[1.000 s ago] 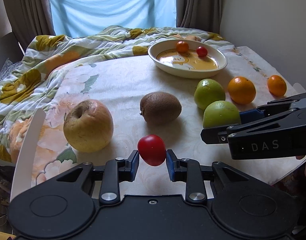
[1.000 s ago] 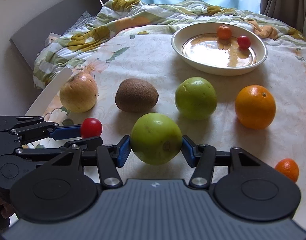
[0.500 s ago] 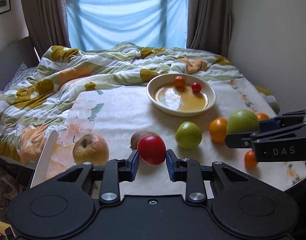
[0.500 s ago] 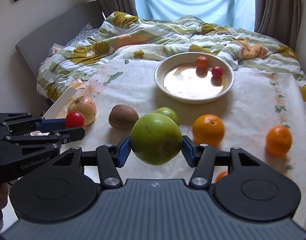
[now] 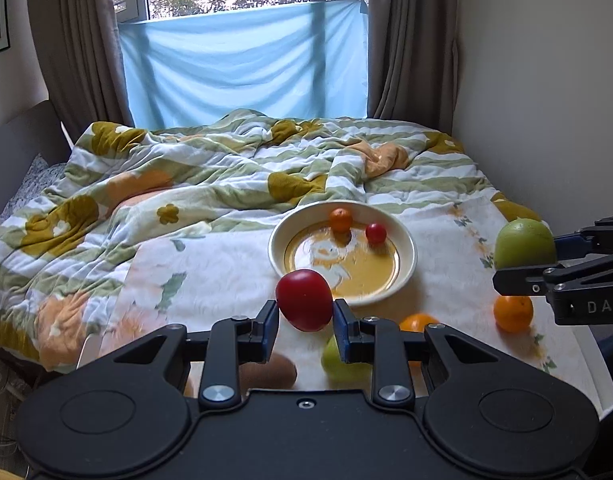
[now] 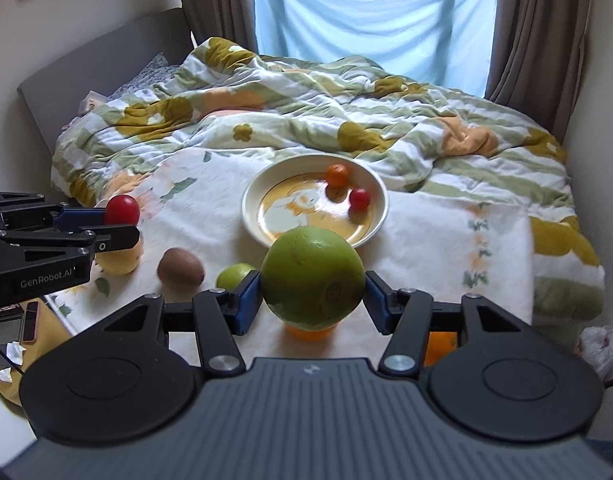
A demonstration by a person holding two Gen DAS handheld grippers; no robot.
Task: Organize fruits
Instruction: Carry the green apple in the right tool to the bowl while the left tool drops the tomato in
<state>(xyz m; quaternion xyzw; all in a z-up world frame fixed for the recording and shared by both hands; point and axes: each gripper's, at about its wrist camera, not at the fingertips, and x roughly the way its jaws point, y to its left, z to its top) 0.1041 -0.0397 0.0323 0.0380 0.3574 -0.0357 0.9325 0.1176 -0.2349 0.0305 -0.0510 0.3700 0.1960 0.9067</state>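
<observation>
My left gripper (image 5: 305, 322) is shut on a red tomato (image 5: 304, 300), held high above the table; it also shows in the right wrist view (image 6: 122, 209). My right gripper (image 6: 312, 302) is shut on a big green apple (image 6: 312, 278), seen from the left wrist view (image 5: 524, 244) at the right. A cream bowl (image 5: 406, 254) (image 6: 252, 200) ahead holds a small orange (image 5: 340, 220) and a cherry tomato (image 5: 375, 233). On the cloth lie a kiwi (image 6: 181, 268), a second green apple (image 6: 234, 275), a yellow apple (image 6: 120, 258) and oranges (image 5: 513, 313).
The table carries a floral cloth (image 6: 446, 240). Behind it is a bed with a rumpled flowered quilt (image 5: 186, 176). A wall (image 5: 546, 80) stands at the right. A white plastic bag (image 6: 596, 344) lies on the floor at the right.
Both grippers have risen well above the table with their fruit still held. The views now look down on the bowl from higher up.
</observation>
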